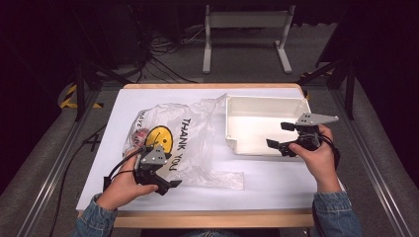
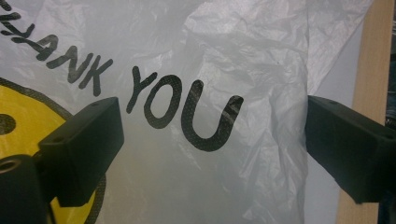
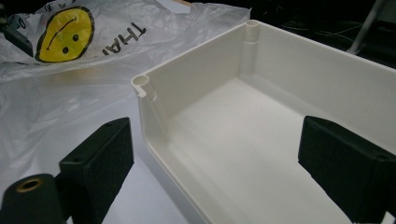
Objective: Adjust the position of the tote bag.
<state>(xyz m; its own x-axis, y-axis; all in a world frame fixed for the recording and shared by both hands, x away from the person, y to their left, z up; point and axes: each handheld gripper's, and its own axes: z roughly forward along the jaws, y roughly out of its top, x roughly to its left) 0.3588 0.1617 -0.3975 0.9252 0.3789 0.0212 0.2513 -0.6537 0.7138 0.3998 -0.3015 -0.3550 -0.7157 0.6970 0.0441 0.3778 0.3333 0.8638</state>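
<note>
A crumpled plastic bag [image 1: 185, 138] is seen at nine o'clock of the white bin [image 1: 264, 123], with the left tool [image 1: 165, 175] held open over it.

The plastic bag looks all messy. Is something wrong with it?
Nothing is broken. The plastic bag lies crumpled and flat on the table, one corner pressed against the white bin. The bin has nothing in it, and nothing has spilled.

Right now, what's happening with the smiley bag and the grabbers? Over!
Left gripper open above the plastic bag, holding nothing. Right gripper open at the white bin, bin empty. Nothing in the way.
</note>
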